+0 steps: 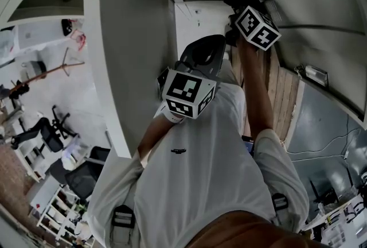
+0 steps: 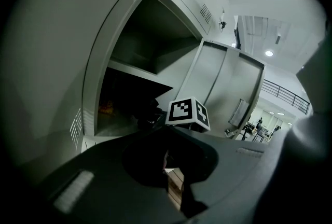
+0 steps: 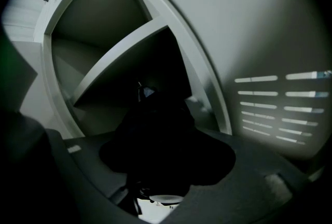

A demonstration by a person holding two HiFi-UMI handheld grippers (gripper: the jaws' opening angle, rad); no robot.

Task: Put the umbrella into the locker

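Step in hand: insertion. Black umbrella clasped between widely spread fingers of right gripper, centre of right gripper view, its tip under shelf of open locker. Left gripper idle, fingers seemingly drawn together, nothing held. Next move, as judged: umbrella to be pushed deeper, laid on compartment floor, then released.
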